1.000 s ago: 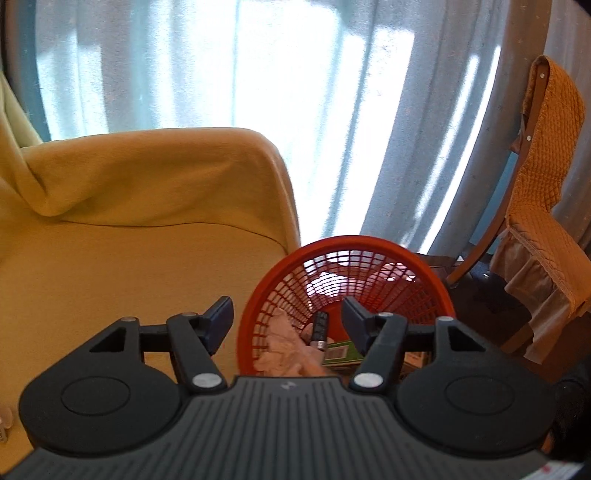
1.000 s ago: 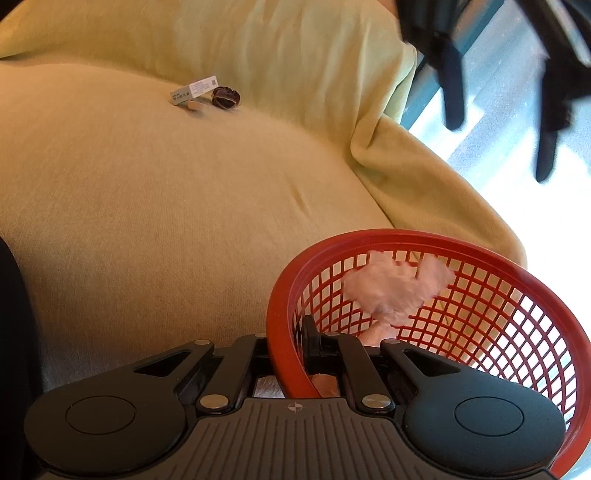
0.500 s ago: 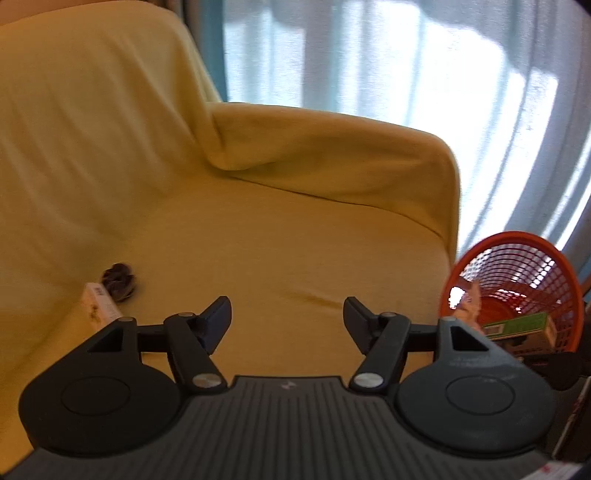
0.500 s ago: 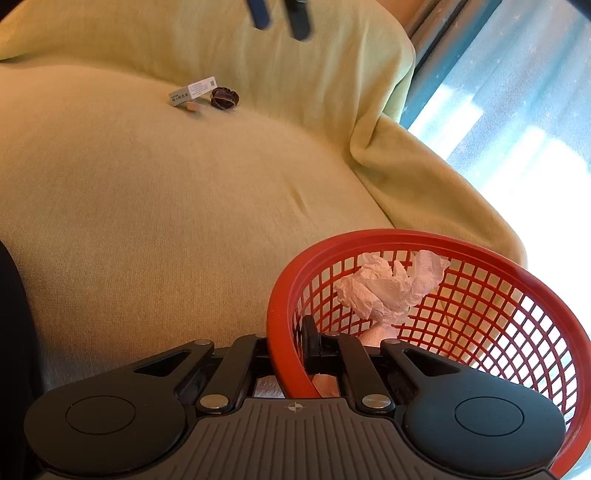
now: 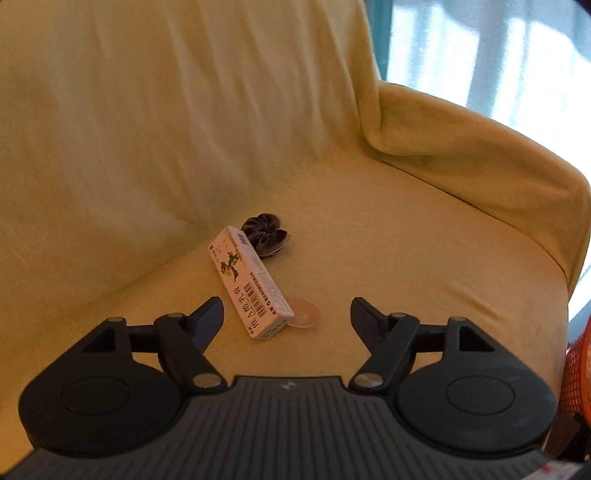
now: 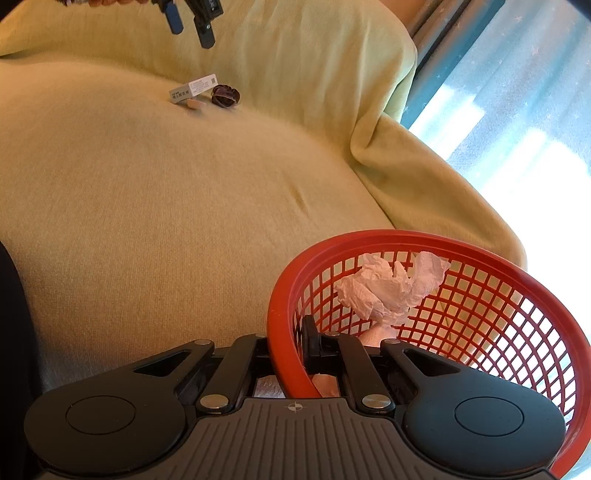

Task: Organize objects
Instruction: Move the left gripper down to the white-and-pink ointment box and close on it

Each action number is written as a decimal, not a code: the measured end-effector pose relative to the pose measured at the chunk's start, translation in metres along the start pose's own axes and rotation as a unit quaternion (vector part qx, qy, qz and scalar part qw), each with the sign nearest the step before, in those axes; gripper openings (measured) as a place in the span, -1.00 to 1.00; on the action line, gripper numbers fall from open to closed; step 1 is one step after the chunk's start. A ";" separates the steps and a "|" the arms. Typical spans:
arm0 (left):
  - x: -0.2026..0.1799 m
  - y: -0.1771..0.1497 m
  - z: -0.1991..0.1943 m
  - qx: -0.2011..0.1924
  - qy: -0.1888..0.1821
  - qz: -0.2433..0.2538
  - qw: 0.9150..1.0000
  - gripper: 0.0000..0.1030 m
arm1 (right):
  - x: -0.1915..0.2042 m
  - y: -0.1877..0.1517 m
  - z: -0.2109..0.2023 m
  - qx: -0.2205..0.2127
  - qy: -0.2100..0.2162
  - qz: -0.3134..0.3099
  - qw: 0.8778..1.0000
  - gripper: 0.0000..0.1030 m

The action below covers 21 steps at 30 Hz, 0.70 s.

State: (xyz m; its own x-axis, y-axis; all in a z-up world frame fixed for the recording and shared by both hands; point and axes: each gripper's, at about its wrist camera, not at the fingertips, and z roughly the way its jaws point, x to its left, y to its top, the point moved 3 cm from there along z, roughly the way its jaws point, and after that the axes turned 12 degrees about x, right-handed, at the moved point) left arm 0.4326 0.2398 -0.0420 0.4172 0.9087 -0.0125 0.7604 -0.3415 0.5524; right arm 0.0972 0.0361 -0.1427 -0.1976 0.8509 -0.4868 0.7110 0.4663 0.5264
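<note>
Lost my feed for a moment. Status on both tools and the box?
Left tool open, jaws just widened, nothing between them. Right tool shut on red basket rim. White box on sofa, beside scrunchie, partly over a small disc. Path clear.

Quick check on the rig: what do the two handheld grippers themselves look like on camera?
Both look alike: matte black plastic. The left gripper and right gripper each have two round housings with circular insets, angled link arms with silver pivot pins, and a ribbed grey deck bearing a small central emblem. Seen from afar, one left fingertip looks blue. No cables or sleeves show.
</note>
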 end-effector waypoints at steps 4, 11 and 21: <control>0.019 0.004 0.028 0.006 -0.022 -0.057 0.998 0.30 | 0.001 0.000 0.000 0.001 -0.004 -0.007 1.000 -0.96; 0.033 0.006 0.064 0.019 -0.031 -0.099 0.994 0.23 | 0.002 0.000 0.001 0.002 -0.005 -0.010 1.000 -0.96; 0.043 -0.002 0.092 0.040 -0.037 -0.130 0.990 -0.26 | 0.002 0.001 0.002 0.004 -0.004 -0.009 1.000 -0.96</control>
State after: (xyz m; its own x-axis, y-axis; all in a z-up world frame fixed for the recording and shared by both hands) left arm 0.4944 0.2573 -0.1200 0.2358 0.9494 -0.2074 0.8825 -0.1199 0.4548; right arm 0.0989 0.0379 -0.1449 -0.2050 0.8400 -0.5024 0.7120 0.4802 0.5123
